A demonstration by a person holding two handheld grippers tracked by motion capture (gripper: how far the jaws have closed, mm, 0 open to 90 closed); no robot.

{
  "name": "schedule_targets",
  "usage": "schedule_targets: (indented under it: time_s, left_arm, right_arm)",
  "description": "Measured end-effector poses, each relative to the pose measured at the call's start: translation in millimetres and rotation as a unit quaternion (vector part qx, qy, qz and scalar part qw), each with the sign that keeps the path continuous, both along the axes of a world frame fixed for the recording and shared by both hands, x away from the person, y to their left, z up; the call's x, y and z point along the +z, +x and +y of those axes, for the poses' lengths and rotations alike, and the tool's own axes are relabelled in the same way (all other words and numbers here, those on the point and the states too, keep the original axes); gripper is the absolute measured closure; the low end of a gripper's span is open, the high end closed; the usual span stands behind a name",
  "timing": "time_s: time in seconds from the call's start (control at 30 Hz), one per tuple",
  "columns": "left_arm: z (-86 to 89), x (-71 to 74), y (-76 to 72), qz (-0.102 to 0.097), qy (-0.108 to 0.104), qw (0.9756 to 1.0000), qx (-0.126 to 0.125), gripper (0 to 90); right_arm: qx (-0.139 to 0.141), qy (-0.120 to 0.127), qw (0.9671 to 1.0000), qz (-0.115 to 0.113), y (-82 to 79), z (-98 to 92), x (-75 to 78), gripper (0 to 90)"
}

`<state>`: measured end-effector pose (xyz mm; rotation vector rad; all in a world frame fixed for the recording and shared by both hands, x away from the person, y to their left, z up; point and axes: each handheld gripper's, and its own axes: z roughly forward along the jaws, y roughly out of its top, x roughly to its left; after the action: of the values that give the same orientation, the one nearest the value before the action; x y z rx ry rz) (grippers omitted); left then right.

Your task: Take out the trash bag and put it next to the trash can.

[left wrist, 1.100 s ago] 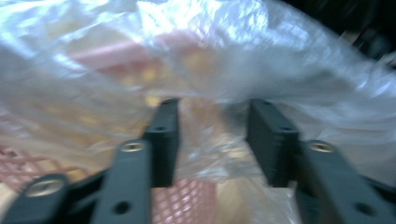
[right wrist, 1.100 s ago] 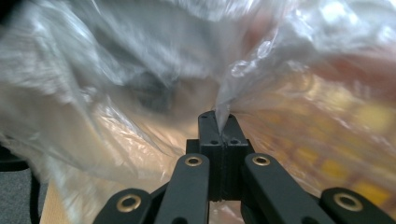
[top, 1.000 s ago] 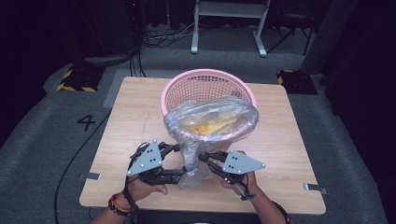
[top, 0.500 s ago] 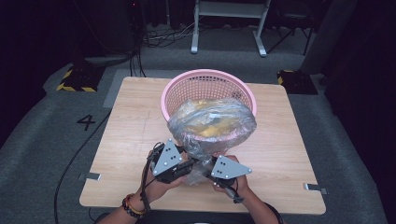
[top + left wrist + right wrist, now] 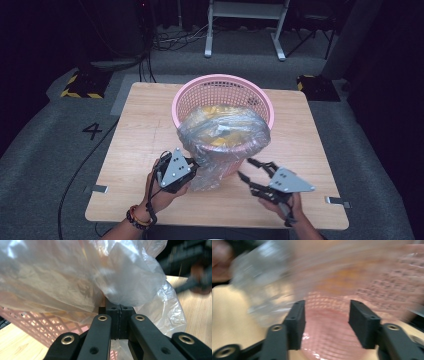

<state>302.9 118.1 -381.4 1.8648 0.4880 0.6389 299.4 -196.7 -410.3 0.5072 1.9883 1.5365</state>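
A round pink plastic basket with a net of little holes [image 5: 220, 95] stands on the light wooden table [image 5: 140, 130], toward the far side. A big clear plastic bag with something yellow inside [image 5: 222, 132] sits on the near part of the basket. The bag bulges over the near rim and hangs down the front of the basket to the table. In the left gripper view the crinkly bag [image 5: 82, 275] is very close, with the pink net wall [image 5: 37, 325] under it.

The left gripper [image 5: 186, 167] is at the near left side of the bag, right against the hanging plastic. Its jaws have just been closing, and now they are pressed tight together. In the left gripper view [image 5: 119, 311] the pads meet at the bottom fold of the bag, so the plastic is pinched between them. A hand [image 5: 160, 192] holds this gripper from below.

The right gripper [image 5: 249, 170] is at the near right of the basket, just beside the bag but not touching it. Its jaws have just been opening, and they stand apart with nothing between them. The right gripper view [image 5: 325, 322] is blurry. It shows the gap between the two black pads, with the pink basket and the shiny bag behind.
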Motion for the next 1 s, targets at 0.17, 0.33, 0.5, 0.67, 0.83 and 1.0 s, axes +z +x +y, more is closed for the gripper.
schedule_targets:
  time_s: [0.17, 0.33, 0.5, 0.67, 0.83, 1.0]
  left_arm:
    - [4.2, -5.0, 5.0, 0.008, 0.009, 0.9999, -0.002, 89.6]
    - [3.2, -9.3, 6.6, 0.006, 0.020, 0.9998, -0.003, 89.6]
    - [4.0, -13.3, 7.2, 0.007, 0.021, 0.9997, -0.010, 89.6]
    - [7.0, -14.5, 4.7, 0.007, 0.030, 0.9993, -0.019, 89.6]
    - [6.1, -15.1, 3.3, 0.003, 0.030, 0.9993, -0.022, 89.5]
    - [5.1, -15.1, 2.4, 0.005, 0.027, 0.9993, -0.025, 89.5]
  right_arm:
    - [-0.071, 0.030, 0.9967, -0.024, 14.3, -32.3, 29.6, 34.3]
    - [-0.041, 0.070, 0.9964, -0.026, 15.4, -31.8, 45.8, 32.4]
    - [-0.013, 0.088, 0.9957, -0.026, 8.7, -23.4, 52.7, 31.1]
    - [0.008, 0.117, 0.9931, -0.003, 4.2, -6.7, 54.1, 46.7]
    - [0.040, 0.125, 0.9914, 0.005, -0.8, 6.6, 53.0, 66.2]
    - [0.050, 0.109, 0.9928, -0.003, 0.2, 18.5, 52.8, 88.4]
